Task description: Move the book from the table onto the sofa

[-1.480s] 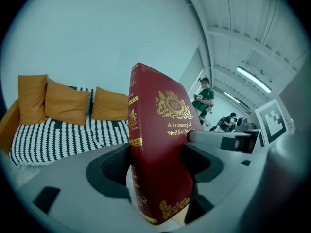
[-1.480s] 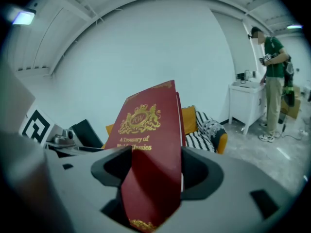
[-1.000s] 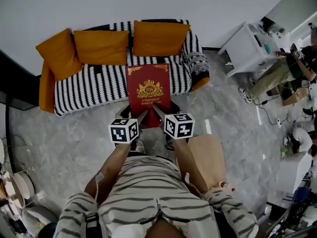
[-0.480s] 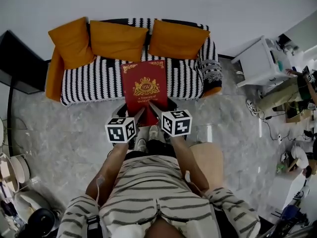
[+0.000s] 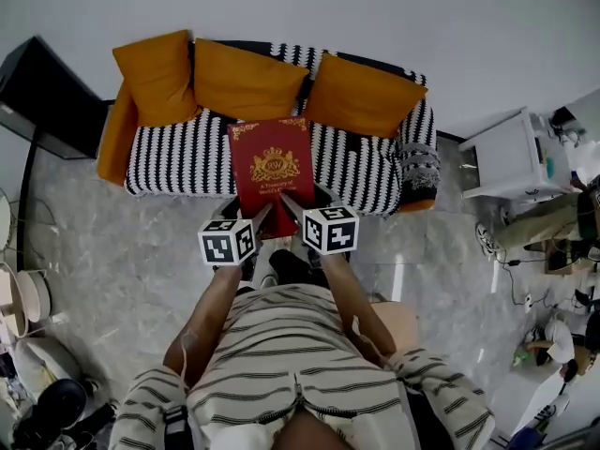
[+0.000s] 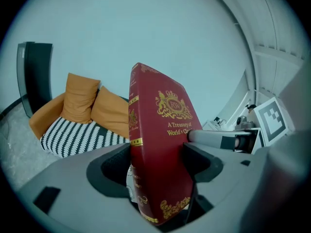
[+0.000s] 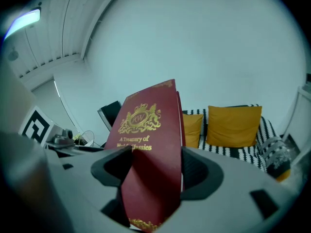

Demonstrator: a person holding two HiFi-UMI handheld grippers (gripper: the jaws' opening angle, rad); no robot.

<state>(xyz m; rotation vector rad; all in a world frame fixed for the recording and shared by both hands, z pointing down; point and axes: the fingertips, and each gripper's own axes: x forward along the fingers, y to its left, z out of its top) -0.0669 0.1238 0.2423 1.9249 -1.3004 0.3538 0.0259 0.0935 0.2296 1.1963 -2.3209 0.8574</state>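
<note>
A dark red hardcover book point(image 5: 274, 169) with a gold crest is held in the air between my two grippers, its far end over the front of the striped sofa's seat point(image 5: 183, 157). My left gripper point(image 5: 263, 217) is shut on the book's near left corner. My right gripper point(image 5: 289, 206) is shut on its near right corner. In the left gripper view the book point(image 6: 158, 130) stands upright between the jaws of the left gripper point(image 6: 156, 163). The right gripper view shows the book point(image 7: 148, 144) wedged the same way in the right gripper point(image 7: 153, 168).
Three orange cushions point(image 5: 246, 81) line the sofa's back, leaving the striped seat bare in front. A black cabinet point(image 5: 42, 101) stands left of the sofa and a white side table point(image 5: 511, 157) right of it. Clutter sits on the marble floor at lower left point(image 5: 37, 382).
Both grippers have carried the book forward toward the sofa. The sofa now lies closer, and the book's far end reaches over the seat.
</note>
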